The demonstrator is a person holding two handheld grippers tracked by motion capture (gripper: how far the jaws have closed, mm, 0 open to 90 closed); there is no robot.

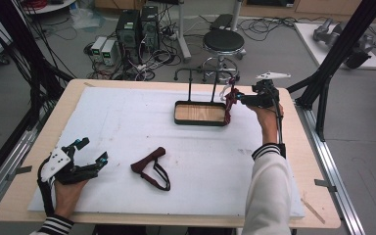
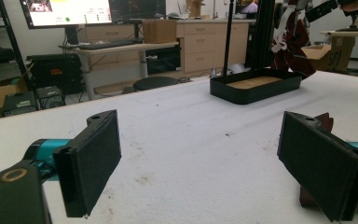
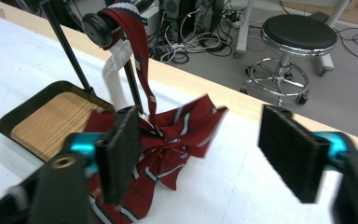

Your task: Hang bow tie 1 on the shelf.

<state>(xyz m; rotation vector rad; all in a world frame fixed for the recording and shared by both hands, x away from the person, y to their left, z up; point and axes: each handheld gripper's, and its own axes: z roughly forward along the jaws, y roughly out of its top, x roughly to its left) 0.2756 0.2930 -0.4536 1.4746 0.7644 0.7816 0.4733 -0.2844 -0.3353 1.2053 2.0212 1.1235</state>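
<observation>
Right gripper [image 3: 205, 154] jaws apart, nothing clamped; striped red bow tie [image 3: 168, 140] hangs by its band from the rack [image 3: 95, 28] over the tray [image 1: 199, 113]. Left gripper [image 1: 89, 154] jaws apart, well away from tray.

1. I take the black round stool [image 1: 223, 41] on the floor as my marker.
2. Left of the stool: two dark computer towers [image 1: 138, 27], with two small white boxes [image 1: 104, 50] further left.
3. Between towers and stool: tangled cables [image 1: 152, 61].
4. Well right of the stool: white board [image 1: 340, 44] carrying grey hardware.
5. In the left gripper view, I see a lit monitor [image 2: 70, 10] up-left of the stool and wooden drawers [image 2: 205, 39] behind it.
</observation>
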